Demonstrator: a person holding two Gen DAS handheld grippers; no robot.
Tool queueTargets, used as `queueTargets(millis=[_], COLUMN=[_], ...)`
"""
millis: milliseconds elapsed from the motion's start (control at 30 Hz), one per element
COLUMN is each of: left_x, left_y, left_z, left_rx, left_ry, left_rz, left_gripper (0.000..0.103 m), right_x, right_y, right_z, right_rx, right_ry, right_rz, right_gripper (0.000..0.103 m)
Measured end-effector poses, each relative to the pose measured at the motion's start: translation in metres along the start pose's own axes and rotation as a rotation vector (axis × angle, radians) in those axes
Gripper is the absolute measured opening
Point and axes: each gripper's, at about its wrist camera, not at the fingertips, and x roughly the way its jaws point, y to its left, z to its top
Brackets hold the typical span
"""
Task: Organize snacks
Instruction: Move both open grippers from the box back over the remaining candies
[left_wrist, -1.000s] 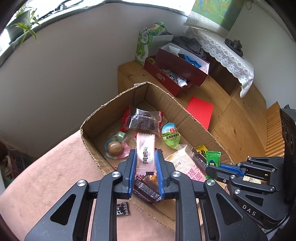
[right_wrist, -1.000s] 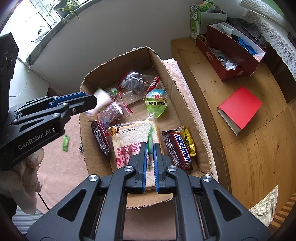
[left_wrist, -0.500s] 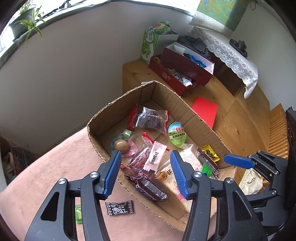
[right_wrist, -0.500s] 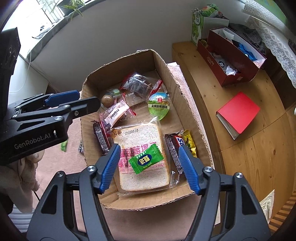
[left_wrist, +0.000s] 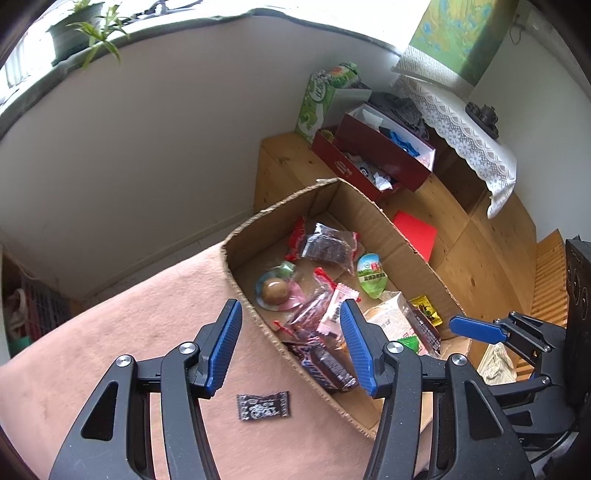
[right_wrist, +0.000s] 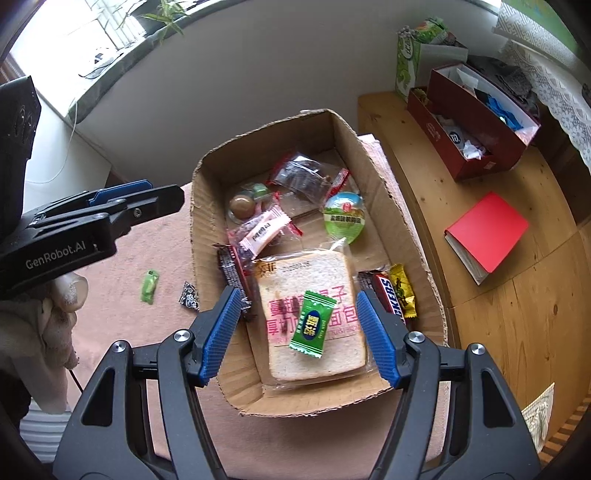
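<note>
A cardboard box (right_wrist: 417, 236) on a pink cloth holds several snacks: a bread slice pack (right_wrist: 314, 317) with a green candy (right_wrist: 312, 325) on top, a pink-white candy (right_wrist: 264, 230), a Snickers bar (right_wrist: 388, 295) and a green jelly cup (right_wrist: 343, 218). My right gripper (right_wrist: 297, 336) is open and empty above the bread. My left gripper (left_wrist: 291, 350) is open and empty over the box's left wall (left_wrist: 258, 321). A black candy (left_wrist: 263, 406) and a green candy (right_wrist: 149, 286) lie on the cloth outside the box.
A wooden platform (right_wrist: 517, 332) to the right carries a red book (right_wrist: 487, 232), a dark red open box (right_wrist: 476, 122) and a green carton (right_wrist: 410, 55). A white wall stands behind the cardboard box. The pink cloth (left_wrist: 110, 314) spreads left of it.
Both grippers opened. The pink-white candy dropped from the left gripper into the box, the green candy from the right onto the bread. The left gripper has drawn back to the left.
</note>
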Motion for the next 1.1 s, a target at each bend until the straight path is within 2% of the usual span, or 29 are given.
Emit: queueTargets(millis=[433,600,867,900,1033,1100], left_x=[-0.006,-0.008,-0.017,-0.019,-0.021,-0.02], left_y=[0.023,0.038,0.083,0.087,0.102,0.105], left_z=[-0.011,-0.025,-0.066,-0.071,-0.089,-0.096], left_rx=[-0.055,-0.079,-0.185,-0.197,-0.24,-0.247], left_ry=[-0.006,0.011,0.047,0.05,0.069,0.077], left_rz=[0.016,0.027,0.063,0.065,0.072,0.073], left_gripper=[0.054,0.054,0.054,0.054,0.053,0.052], right_x=[-0.008,-0.01,0.001,0.003,0.019,0.028], right_y=[0.006,0.019,0.069,0.075,0.106,0.115], right_z=[0.002,-0.002,-0.011,-0.013,-0.017,-0.018], right_rx=[-0.01,-0.035,-0.152,-0.173,-0.271,-0.298], right_ry=[-0.02,-0.02,0.018,0.025,0.073,0.097], right_rz=[0.004,0.052,0.154,0.161,0.194,0.199], right_gripper=[0.068,0.068,0.068,0.066,0.048,0.046])
